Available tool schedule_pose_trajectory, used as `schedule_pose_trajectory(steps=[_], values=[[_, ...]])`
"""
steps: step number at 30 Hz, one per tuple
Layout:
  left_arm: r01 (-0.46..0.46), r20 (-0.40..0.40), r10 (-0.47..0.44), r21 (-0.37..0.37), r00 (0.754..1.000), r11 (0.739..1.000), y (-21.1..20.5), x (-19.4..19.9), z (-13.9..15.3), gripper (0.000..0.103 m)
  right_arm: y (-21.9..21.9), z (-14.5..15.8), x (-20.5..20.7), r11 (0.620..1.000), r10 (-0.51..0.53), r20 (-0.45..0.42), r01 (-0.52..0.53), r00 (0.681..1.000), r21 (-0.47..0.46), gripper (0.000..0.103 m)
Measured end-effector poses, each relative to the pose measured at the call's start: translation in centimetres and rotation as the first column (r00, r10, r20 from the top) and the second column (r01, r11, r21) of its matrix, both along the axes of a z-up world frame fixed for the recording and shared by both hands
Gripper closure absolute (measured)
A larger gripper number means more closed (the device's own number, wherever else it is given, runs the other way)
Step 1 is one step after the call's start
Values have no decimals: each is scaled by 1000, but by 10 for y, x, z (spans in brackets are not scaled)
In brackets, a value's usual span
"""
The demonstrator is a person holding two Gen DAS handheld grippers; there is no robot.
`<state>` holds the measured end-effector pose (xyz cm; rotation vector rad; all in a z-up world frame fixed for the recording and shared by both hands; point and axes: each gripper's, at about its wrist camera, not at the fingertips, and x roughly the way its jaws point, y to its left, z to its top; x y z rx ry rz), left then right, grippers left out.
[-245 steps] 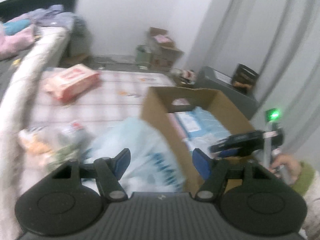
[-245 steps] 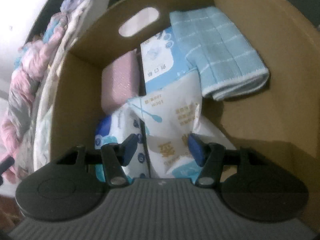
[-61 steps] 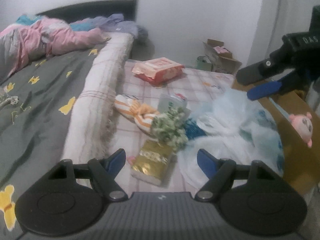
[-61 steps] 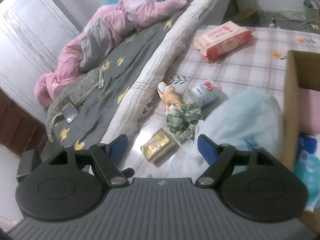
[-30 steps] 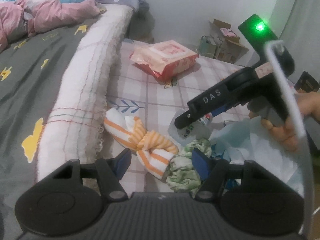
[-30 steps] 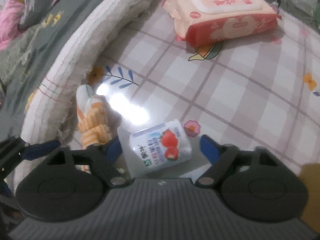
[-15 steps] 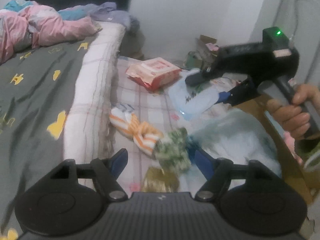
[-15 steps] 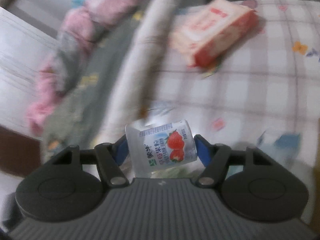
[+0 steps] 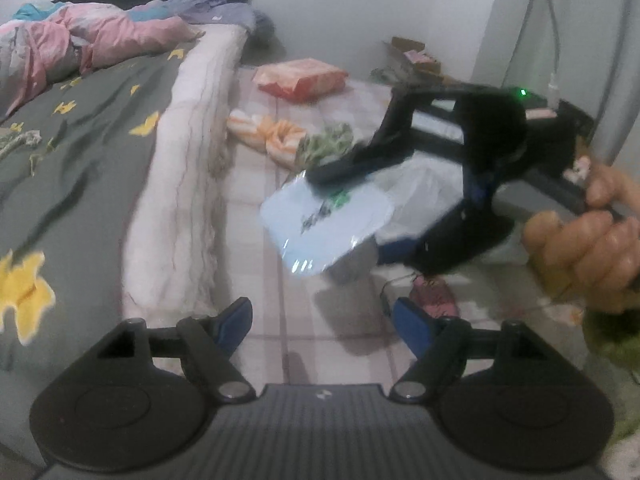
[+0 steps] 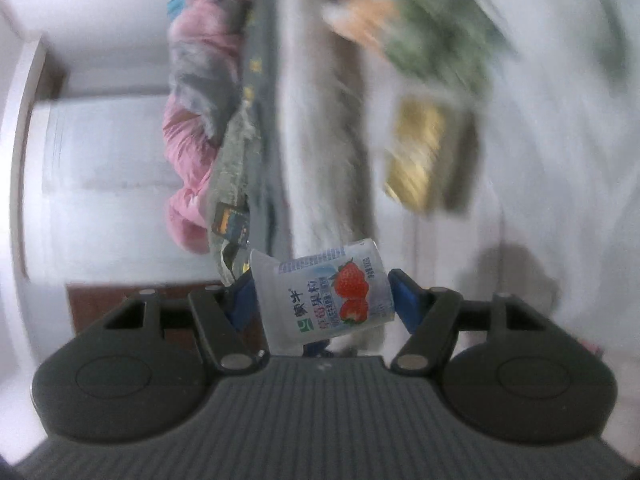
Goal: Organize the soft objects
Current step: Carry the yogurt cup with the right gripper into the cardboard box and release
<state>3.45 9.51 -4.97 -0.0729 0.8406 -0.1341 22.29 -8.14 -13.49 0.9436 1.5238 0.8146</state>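
Between right tongs [image 10: 322, 294]: clamping light, crushable white strawberry-print plastic cup [image 10: 325, 294] across its sidewall; left tongs [image 9: 322, 322] opening, empty.

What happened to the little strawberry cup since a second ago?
The right hand-held gripper closed on the strawberry cup, lifted it off the checked mat and rolled sideways. The left hand-held gripper pulled back with nothing between its jaws, which are opening. The orange striped cloth, green cloth and pink wipes pack stayed put.

Left tool [image 9: 322, 322] opening, right tool [image 10: 320, 294] seemingly clamped
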Motion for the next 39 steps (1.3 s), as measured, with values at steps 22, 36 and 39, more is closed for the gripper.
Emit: schedule_pose_trajectory(steps=[22, 36, 39], values=[[87, 56, -86, -21, 995, 996, -22, 23, -30, 36, -18, 17, -42, 968, -98, 243, 149, 965, -200, 47], [65, 131, -67, 22, 989, 998, -24, 14, 6, 52, -25, 44, -44, 978, -65, 310, 122, 949, -167, 65], [62, 181, -67, 33, 981, 998, -29, 12, 29, 52, -28, 68, -47, 984, -74, 357, 127, 931, -126, 65]])
